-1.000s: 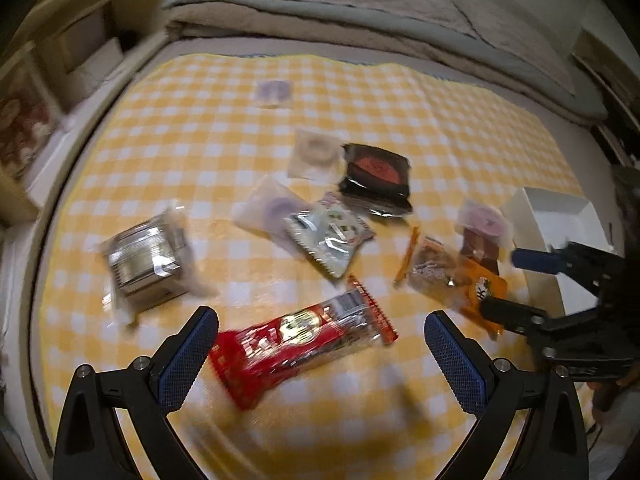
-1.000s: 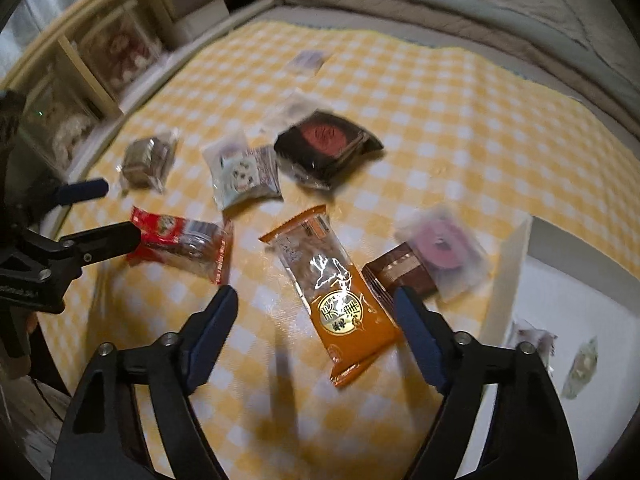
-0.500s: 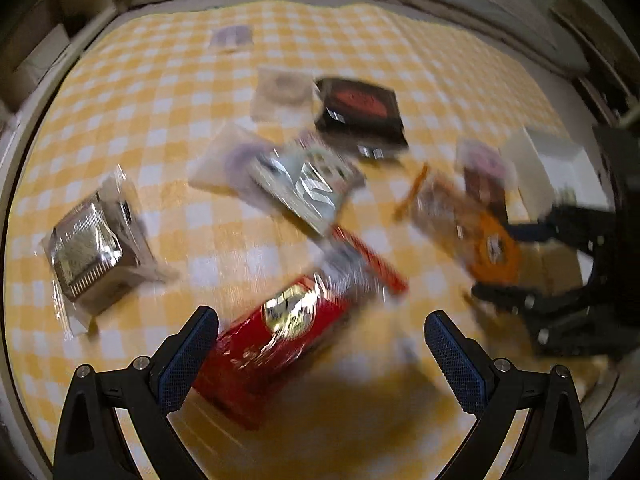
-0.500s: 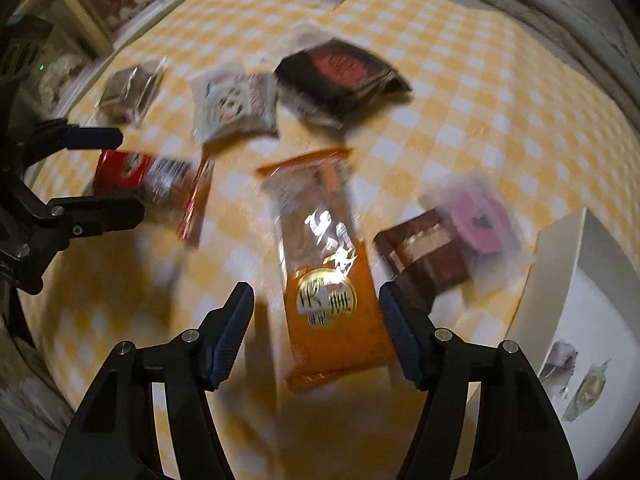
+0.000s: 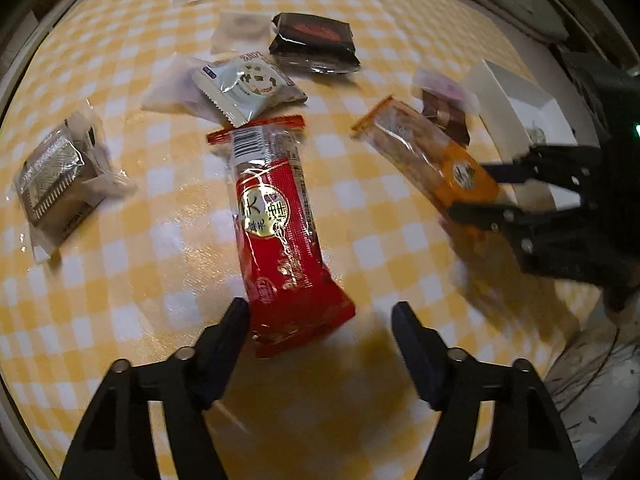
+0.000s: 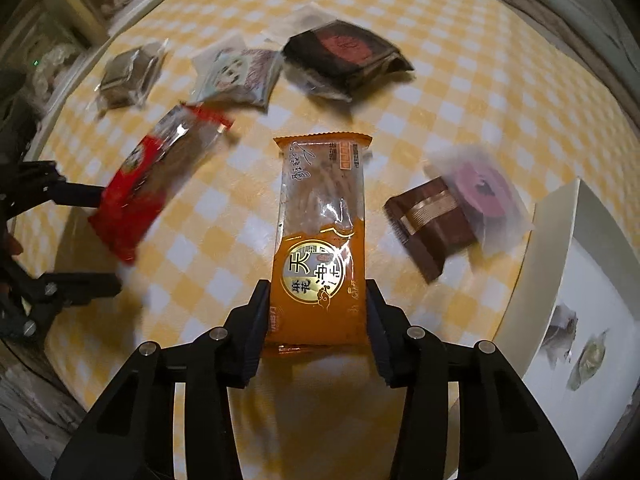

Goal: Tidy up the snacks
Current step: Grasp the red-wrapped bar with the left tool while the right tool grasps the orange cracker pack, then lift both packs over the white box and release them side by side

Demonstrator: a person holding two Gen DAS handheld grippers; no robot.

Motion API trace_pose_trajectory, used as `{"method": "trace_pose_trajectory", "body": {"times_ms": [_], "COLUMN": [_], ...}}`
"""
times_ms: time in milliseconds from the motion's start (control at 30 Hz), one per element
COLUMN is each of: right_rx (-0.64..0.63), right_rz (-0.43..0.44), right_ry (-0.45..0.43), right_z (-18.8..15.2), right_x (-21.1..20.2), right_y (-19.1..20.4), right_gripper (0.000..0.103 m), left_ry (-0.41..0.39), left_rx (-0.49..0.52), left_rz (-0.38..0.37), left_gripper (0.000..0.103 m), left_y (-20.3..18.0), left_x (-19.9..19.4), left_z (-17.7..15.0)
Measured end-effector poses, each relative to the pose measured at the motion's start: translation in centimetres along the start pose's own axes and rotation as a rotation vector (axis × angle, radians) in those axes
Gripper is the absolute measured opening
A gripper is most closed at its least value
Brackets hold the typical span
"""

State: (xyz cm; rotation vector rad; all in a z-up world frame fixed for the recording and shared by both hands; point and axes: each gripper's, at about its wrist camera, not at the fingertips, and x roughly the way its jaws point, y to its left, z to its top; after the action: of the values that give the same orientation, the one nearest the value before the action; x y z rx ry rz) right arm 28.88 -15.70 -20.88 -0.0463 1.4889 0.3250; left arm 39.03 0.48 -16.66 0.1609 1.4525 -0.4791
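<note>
A red snack packet (image 5: pixel 276 216) lies lengthwise on the yellow checked cloth (image 5: pixel 120 280). Its near end sits between the fingers of my left gripper (image 5: pixel 318 314), whose jaws are closing. The left pad touches the wrapper; a gap remains at the right pad. An orange snack packet (image 6: pixel 320 216) lies flat with its near end between the fingers of my right gripper (image 6: pixel 316 286). Those jaws are closing too, and both pads meet the wrapper's long edges. The right wrist view shows the left gripper (image 6: pixel 110 238) at the red packet (image 6: pixel 160 172).
A white box (image 6: pixel 560 240) with two small wrapped sweets stands at the right. A brown bar (image 6: pixel 432 220) and a pink pastry (image 6: pixel 480 188) lie beside it. Further back lie a black packet (image 5: pixel 314 40), a pale cookie packet (image 5: pixel 248 84) and a clear-wrapped cake (image 5: pixel 56 176).
Both grippers have come down toward the cloth and their jaws have narrowed. The red packet now points along the left fingers. The orange packet's end now sits between the right pads.
</note>
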Motion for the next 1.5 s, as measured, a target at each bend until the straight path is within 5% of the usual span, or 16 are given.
{"method": "trace_pose_trajectory", "body": {"times_ms": [133,333,433,733,1033,1233,1500], "right_rx": [0.016,0.120,0.130,0.115,0.126,0.163,0.198], "right_rz": [0.029,0.048,0.026,-0.012,-0.023,-0.014,-0.021], "right_ry": [0.074,0.018,-0.004,0.008,-0.034,-0.120,-0.273], "right_z": [-0.4,0.8,1.8,2.9,3.6,3.0,3.1], "right_x": [0.3,-0.3,-0.1,2.2,1.7,-1.7,-5.6], "right_y": [0.3,-0.9,-1.4,-0.2,0.5,-0.2,-0.7], "right_gripper": [0.047,0.050,0.050,0.050,0.037,0.037,0.037], "left_ry": [-0.041,-0.099,-0.091,-0.063,-0.070,-0.086,-0.269], "left_rx": [-0.046,-0.139,-0.161,-0.256,-0.405,-0.358,-0.307], "left_rz": [0.029,0.023,0.048,0.070,0.042,0.067,0.054], "left_gripper": [0.068,0.063,0.052,0.050,0.035,0.034,0.033], "left_y": [0.0,-0.1,-0.3,0.0,1.5,0.2,-2.2], "left_x": [-0.2,-0.9,-0.4,1.5,1.7,0.4,-4.7], "left_z": [1.3,2.8,3.5,5.0,5.2,4.7,3.8]}}
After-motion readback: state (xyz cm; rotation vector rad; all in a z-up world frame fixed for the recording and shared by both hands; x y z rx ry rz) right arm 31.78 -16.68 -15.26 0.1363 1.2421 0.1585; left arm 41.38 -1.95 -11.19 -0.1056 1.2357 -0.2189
